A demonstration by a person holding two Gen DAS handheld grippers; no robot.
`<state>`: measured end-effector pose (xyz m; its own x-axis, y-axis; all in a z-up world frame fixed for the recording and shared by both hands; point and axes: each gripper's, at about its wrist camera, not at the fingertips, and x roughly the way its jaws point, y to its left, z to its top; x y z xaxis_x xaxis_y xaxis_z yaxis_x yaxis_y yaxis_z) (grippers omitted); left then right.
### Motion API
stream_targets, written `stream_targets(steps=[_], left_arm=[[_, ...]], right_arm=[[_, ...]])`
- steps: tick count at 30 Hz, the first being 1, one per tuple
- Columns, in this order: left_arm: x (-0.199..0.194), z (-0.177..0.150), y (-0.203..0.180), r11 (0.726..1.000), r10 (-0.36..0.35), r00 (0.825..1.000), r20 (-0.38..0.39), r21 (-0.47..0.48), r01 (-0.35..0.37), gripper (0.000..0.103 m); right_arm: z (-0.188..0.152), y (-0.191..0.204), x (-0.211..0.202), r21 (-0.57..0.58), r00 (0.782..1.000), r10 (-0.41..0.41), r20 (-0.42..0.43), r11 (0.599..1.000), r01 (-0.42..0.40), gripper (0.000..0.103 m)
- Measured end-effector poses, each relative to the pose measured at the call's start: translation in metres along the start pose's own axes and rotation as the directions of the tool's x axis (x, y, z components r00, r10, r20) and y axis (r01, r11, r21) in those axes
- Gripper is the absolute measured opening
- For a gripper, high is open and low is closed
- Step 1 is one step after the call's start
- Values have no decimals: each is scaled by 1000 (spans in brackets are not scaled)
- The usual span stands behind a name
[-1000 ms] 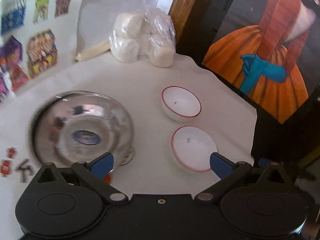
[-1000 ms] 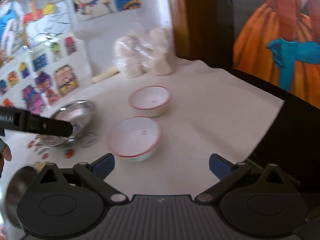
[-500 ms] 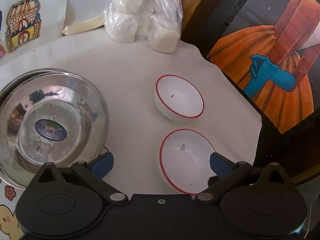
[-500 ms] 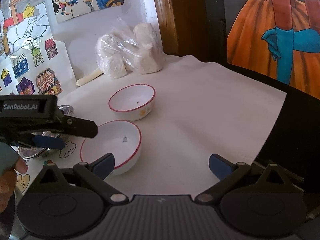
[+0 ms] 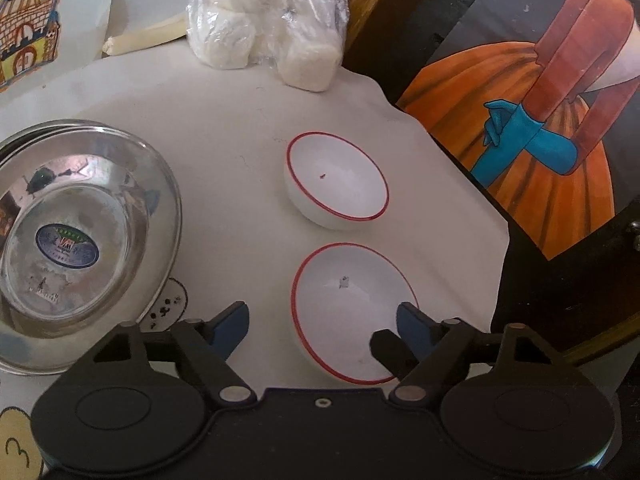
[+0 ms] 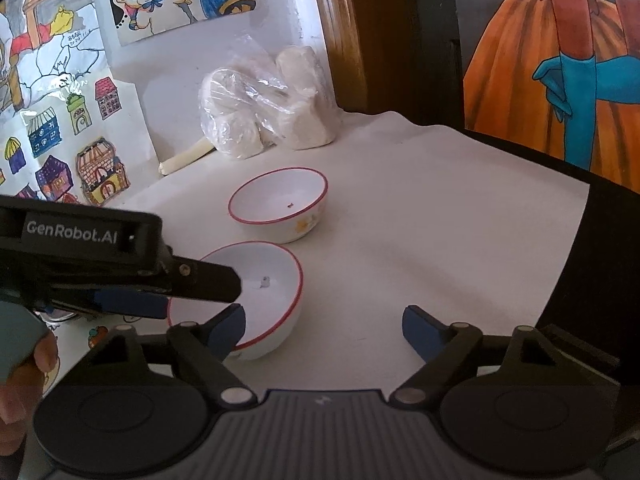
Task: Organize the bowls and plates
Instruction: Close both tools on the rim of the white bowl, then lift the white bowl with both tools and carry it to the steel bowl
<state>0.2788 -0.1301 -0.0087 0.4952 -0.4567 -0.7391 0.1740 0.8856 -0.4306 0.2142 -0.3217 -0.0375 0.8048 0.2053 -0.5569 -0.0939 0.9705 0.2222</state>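
Observation:
Two white bowls with red rims stand on the white cloth, a near bowl (image 5: pixel 352 308) (image 6: pixel 276 276) and a far bowl (image 5: pixel 338 178) (image 6: pixel 280 204). My left gripper (image 5: pixel 322 326) (image 6: pixel 202 296) is low over the near bowl, and its jaws are closing. Its right fingertip is inside the bowl and its left one outside, so the bowl's left wall lies between them untouched. My right gripper (image 6: pixel 322 330) is closing too, its left fingertip at the near bowl's front rim, its right one over bare cloth. A steel bowl (image 5: pixel 76 240) sits to the left.
A plastic bag of white lumps (image 5: pixel 268 28) (image 6: pixel 268 112) and a rolled paper (image 5: pixel 144 36) lie at the back by the wall. Drawings cover the left wall (image 6: pixel 60 128). The cloth ends at a dark edge (image 5: pixel 520 300) on the right. A person's hand (image 6: pixel 20 372) holds the left gripper.
Both grippers came forward and down toward the near bowl, which now looks larger. The jaws of both have narrowed. The left gripper's right finger now reaches inside the bowl.

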Motion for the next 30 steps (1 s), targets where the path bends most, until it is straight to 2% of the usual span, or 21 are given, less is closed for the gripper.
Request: stream_targets(steps=[5, 9, 13, 19, 21, 24, 30], left_arm=[[0, 0, 1, 1000, -3, 1000, 5, 9, 3, 65], [1, -1, 3, 1000, 3, 1000, 5, 9, -3, 47], [4, -2, 2, 1000, 11, 1000, -14, 21, -11, 37], [6, -3, 2, 999, 31, 999, -21, 31, -30, 23], [5, -3, 2, 999, 39, 999, -17, 32, -38, 15], [4, -2, 2, 998, 46, 999, -13, 48, -45, 11], [-1, -5, 0, 996, 60, 998, -11, 59, -60, 10]], right_arm=[[-1, 2, 1, 13, 1000, 7, 5, 1000, -7, 81], [-2, 3, 0, 23, 1000, 13, 9, 1000, -13, 75], [-4, 4, 0, 39, 999, 30, 12, 999, -30, 70], [-6, 7, 2, 76, 998, 65, 17, 995, -66, 51], [-7, 8, 2, 81, 997, 70, 20, 994, -71, 44], [-9, 10, 3, 90, 997, 73, 18, 993, -74, 33], [-10, 14, 2, 103, 999, 51, 18, 993, -53, 27]])
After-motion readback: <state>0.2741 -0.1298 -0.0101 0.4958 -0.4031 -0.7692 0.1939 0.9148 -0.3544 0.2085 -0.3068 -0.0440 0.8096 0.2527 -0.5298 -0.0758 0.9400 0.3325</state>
